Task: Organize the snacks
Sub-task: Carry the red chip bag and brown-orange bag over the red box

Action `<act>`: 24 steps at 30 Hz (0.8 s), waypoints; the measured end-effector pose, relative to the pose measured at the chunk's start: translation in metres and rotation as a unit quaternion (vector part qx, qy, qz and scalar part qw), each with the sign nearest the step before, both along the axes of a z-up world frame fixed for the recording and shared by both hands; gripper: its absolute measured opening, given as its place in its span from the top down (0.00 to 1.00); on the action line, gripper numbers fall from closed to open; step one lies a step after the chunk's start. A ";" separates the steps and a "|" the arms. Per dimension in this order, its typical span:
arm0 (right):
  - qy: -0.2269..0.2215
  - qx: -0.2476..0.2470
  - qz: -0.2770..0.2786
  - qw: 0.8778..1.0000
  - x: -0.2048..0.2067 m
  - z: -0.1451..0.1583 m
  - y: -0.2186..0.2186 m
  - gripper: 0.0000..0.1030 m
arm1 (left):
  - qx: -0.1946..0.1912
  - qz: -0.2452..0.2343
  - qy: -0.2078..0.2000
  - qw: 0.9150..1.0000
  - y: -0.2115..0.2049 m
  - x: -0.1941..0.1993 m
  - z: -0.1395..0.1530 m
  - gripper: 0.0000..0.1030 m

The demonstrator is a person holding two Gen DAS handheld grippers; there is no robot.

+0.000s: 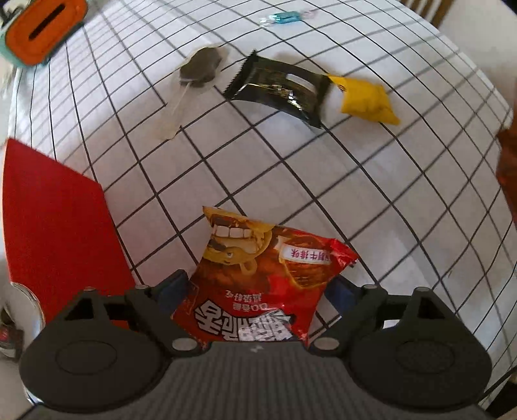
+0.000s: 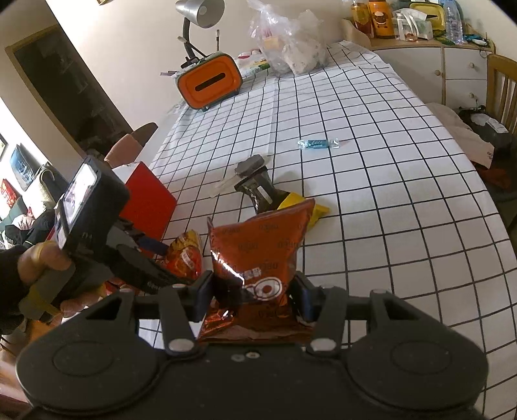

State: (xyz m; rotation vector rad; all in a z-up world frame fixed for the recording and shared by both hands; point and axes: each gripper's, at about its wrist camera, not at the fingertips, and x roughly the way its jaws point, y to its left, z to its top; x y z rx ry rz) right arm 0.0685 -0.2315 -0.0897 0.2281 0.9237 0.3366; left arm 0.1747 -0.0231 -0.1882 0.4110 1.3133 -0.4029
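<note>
Little looked sorted: the left tongs (image 1: pixel 258 287) stood wide open around a red bag (image 1: pixel 258 278) lying on the worktop (image 1: pixel 355 181), the right tongs (image 2: pixel 255 290) gripped a brown bag (image 2: pixel 258 248), and four snacks lay loose beyond.

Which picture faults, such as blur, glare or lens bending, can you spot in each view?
Left wrist view: fisheye curves the checked tablecloth lines; the orange box at the corner is smeared; glare glints on the black packet. Right wrist view: sharper; a bright streak shines on the copper-red bag; the edges bow outward.
</note>
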 end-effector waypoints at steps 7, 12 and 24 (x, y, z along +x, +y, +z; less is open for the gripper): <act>0.003 -0.001 -0.006 1.000 0.000 -0.001 0.003 0.51 | -0.034 0.046 -0.006 0.998 0.008 0.002 0.000 0.24; 0.005 0.000 -0.015 1.000 -0.001 -0.002 0.005 0.51 | -0.061 0.087 -0.024 0.994 0.018 -0.004 0.004 0.26; -0.012 -0.012 -0.030 0.999 -0.011 0.016 0.015 0.51 | -0.114 0.108 -0.049 0.986 0.035 -0.029 0.041 0.35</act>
